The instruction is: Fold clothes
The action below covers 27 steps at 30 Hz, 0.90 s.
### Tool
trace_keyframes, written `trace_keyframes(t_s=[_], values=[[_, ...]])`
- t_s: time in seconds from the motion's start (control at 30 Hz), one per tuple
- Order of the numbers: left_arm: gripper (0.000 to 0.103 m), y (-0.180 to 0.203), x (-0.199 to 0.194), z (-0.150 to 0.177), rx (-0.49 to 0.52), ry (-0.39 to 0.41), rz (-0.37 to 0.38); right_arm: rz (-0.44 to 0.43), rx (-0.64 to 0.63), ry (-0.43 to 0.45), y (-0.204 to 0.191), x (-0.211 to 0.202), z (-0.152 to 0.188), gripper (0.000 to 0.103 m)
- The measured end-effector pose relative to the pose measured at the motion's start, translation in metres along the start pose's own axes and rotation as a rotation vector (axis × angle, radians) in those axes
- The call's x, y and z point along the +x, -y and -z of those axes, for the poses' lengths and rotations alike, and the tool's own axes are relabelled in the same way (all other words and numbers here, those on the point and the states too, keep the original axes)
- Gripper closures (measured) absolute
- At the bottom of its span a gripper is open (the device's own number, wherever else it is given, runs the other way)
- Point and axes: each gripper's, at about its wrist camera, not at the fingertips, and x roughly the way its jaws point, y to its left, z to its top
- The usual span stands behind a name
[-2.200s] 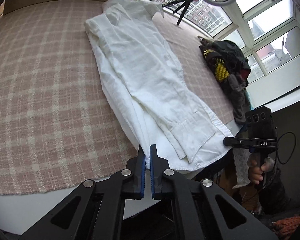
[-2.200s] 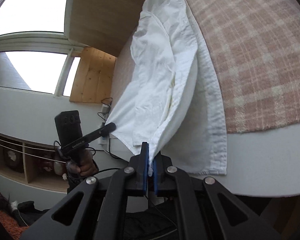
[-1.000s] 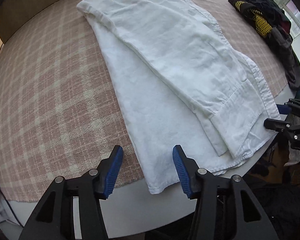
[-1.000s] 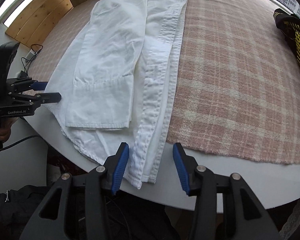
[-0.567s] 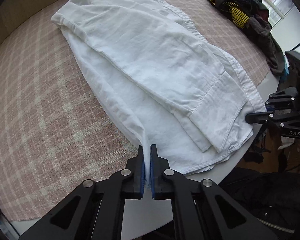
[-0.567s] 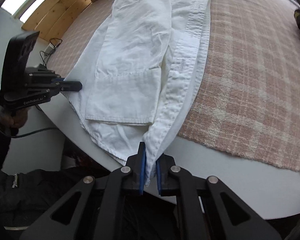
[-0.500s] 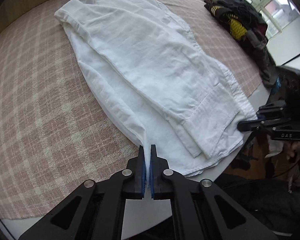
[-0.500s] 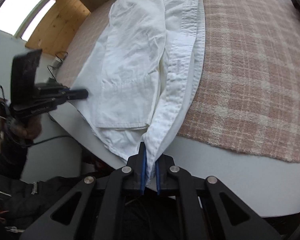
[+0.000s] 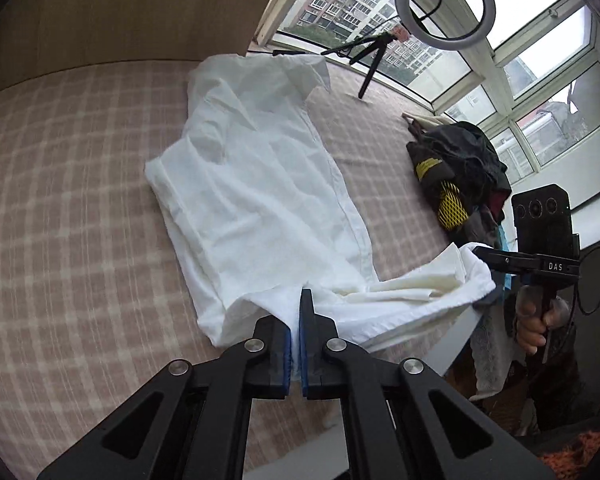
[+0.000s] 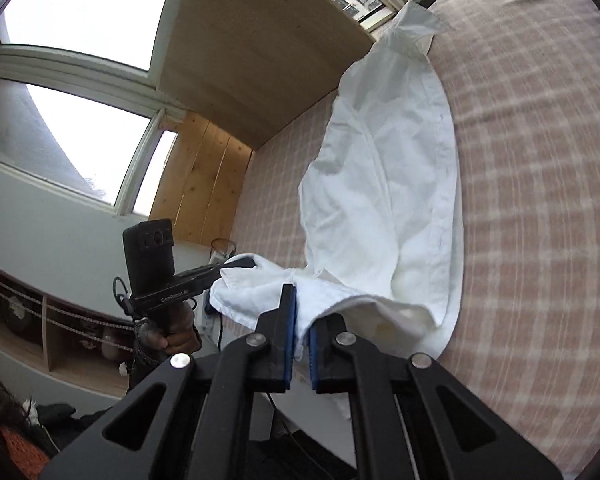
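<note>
Left wrist view: the left claw (image 9: 300, 312) is clenched on one hem corner of the white shirt (image 9: 260, 184), and the right claw (image 10: 300, 320) grips the other, lifting the bottom edge off the plaid bed (image 9: 60, 200), probably to fold it toward the collar.

Bare plaid bed (image 9: 60, 208) left of shirt (image 9: 260, 184); dark clothes pile (image 9: 456, 176) right.

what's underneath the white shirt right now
The white shirt lies on a pink plaid cover; both grippers lift its near hem. Whatever sits beneath the spread fabric is covered.
</note>
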Motion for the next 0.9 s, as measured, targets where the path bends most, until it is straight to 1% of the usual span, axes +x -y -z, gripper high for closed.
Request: trace_keyframes(t_s=[0.03,0.07,0.1,0.17,0.2,0.23,0.27,0.33,0.4,0.43,0.47,0.53,0.57,0.6,0.63,0.67,0.73,0.8,0.83,0.87,0.9], values=[[0.101,-0.004,0.010,-0.016,-0.014,-0.004,-0.002,0.006,0.013,-0.001,0.008,0.006,-0.021,0.097],[0.101,-0.008,0.022,-0.030,-0.022,-0.007,-0.022,0.012,0.024,-0.004,0.016,0.013,-0.042,0.097],[0.101,-0.014,0.034,-0.043,-0.038,-0.016,-0.050,0.031,0.021,-0.031,0.026,0.022,-0.063,0.094],[0.101,-0.027,0.060,-0.066,-0.066,-0.042,-0.108,0.116,0.057,-0.107,0.049,0.041,-0.094,0.088],[0.101,-0.034,0.074,-0.072,-0.075,-0.067,-0.137,0.159,0.073,-0.141,0.059,0.050,-0.108,0.088],[0.101,-0.039,0.087,-0.075,-0.082,-0.094,-0.165,0.208,0.076,-0.148,0.064,0.049,-0.113,0.088],[0.100,-0.043,0.096,-0.075,-0.091,-0.116,-0.178,0.254,0.078,-0.155,0.068,0.047,-0.118,0.086],[0.099,-0.046,0.100,-0.072,-0.108,-0.125,-0.176,0.260,0.025,-0.149,0.065,0.032,-0.106,0.082],[0.098,-0.048,0.090,-0.070,-0.137,-0.114,-0.159,0.251,-0.050,-0.146,0.057,0.017,-0.089,0.069],[0.094,-0.048,0.083,-0.069,-0.150,-0.107,-0.157,0.242,-0.076,-0.157,0.055,0.012,-0.077,0.066],[0.088,-0.047,0.074,-0.067,-0.146,-0.095,-0.166,0.235,-0.101,-0.169,0.053,0.006,-0.066,0.066],[0.084,-0.040,0.053,-0.061,-0.110,-0.066,-0.183,0.233,-0.144,-0.203,0.048,0.003,-0.041,0.066],[0.080,-0.037,0.044,-0.057,-0.090,-0.053,-0.201,0.227,-0.169,-0.214,0.047,0.003,-0.032,0.066],[0.075,-0.034,0.036,-0.054,-0.067,-0.041,-0.233,0.222,-0.195,-0.226,0.046,0.004,-0.022,0.066],[0.066,-0.031,0.029,-0.050,-0.041,-0.028,-0.268,0.228,-0.226,-0.258,0.045,0.011,-0.015,0.066],[0.063,-0.032,0.025,-0.047,-0.025,-0.022,-0.289,0.235,-0.256,-0.289,0.045,0.018,-0.007,0.066],[0.063,-0.039,0.021,-0.043,-0.033,-0.034,-0.285,0.277,-0.310,-0.343,0.047,0.034,0.004,0.066],[0.063,-0.045,0.020,-0.039,-0.038,-0.051,-0.295,0.277,-0.326,-0.415,0.049,0.051,0.014,0.066],[0.063,-0.046,0.022,-0.039,-0.033,-0.065,-0.319,0.265,-0.321,-0.436,0.050,0.057,0.018,0.066],[0.063,-0.048,0.025,-0.037,-0.033,-0.074,-0.320,0.252,-0.317,-0.457,0.050,0.062,0.022,0.066],[0.063,-0.049,0.026,-0.035,-0.039,-0.078,-0.304,0.220,-0.318,-0.479,0.049,0.068,0.025,0.066]])
